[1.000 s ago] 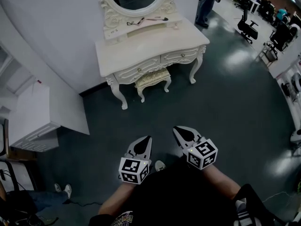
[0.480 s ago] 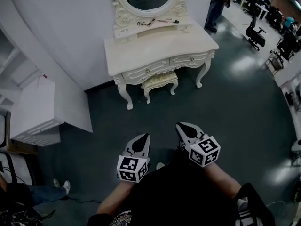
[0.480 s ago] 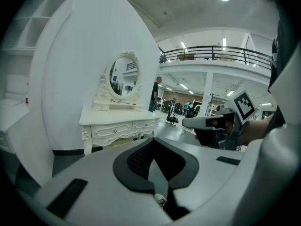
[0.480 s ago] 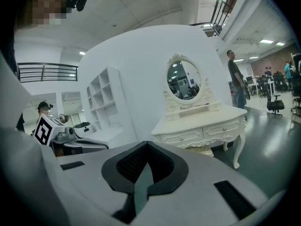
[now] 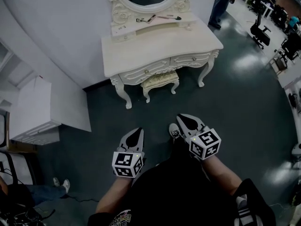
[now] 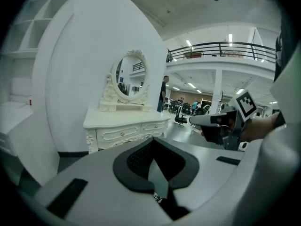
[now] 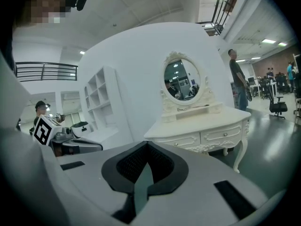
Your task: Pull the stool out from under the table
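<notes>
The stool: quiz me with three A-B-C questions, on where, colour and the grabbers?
1. Where is the stool? A under the table; B on top of it; C far from it.
2. What colour is the table? A red; B cream white; C black.
3. How are the left gripper and right gripper? A both open; B holding the stool; C both shut, empty.
Answers: A, its seat sits between the table's legs; B, creamy all over; C, each pair of jaws meets on nothing.
</notes>
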A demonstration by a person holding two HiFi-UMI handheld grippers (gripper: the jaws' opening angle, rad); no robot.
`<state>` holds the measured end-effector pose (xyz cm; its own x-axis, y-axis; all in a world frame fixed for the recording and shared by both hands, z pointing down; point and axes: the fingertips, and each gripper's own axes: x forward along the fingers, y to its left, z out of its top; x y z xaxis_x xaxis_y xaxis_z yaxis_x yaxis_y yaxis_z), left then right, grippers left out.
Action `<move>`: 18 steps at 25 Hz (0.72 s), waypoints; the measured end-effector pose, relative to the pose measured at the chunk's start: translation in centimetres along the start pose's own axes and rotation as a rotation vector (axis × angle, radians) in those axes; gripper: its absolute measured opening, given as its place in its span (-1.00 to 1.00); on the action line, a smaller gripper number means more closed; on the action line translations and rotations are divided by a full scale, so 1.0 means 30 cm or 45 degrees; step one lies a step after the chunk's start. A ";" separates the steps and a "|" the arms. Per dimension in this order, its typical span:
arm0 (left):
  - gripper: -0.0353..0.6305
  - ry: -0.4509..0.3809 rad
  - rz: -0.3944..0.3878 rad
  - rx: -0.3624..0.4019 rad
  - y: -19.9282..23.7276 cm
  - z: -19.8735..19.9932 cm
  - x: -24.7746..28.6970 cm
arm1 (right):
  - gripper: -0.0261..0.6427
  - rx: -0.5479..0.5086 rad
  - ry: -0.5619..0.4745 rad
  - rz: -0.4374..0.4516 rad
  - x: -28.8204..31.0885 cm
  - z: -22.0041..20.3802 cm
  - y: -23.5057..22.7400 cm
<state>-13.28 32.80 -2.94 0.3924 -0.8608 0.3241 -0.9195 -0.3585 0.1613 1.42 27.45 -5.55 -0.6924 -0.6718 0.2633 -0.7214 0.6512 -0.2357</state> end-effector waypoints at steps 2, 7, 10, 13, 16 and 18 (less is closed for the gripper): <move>-0.87 0.008 0.030 -0.008 0.019 -0.005 0.061 | -0.84 0.001 0.008 -0.002 0.027 0.007 -0.061; -0.87 0.024 0.092 -0.022 0.072 0.000 0.243 | -0.84 -0.025 0.033 -0.025 0.100 0.051 -0.232; -0.87 0.043 0.115 -0.025 0.115 -0.020 0.359 | -0.84 -0.025 0.052 -0.047 0.165 0.045 -0.344; -0.87 0.087 0.127 -0.030 0.145 -0.067 0.452 | -0.84 0.005 0.073 -0.072 0.218 0.005 -0.442; -0.87 0.108 0.140 -0.004 0.172 -0.106 0.556 | -0.84 0.017 0.073 -0.096 0.279 -0.029 -0.549; -0.87 0.119 0.150 0.017 0.192 -0.134 0.625 | -0.84 0.014 0.068 -0.112 0.324 -0.051 -0.619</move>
<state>-11.13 16.05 7.80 0.2816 -0.8600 0.4254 -0.9593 -0.2624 0.1045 8.10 9.36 2.81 -0.6249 -0.7061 0.3329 -0.7796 0.5865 -0.2195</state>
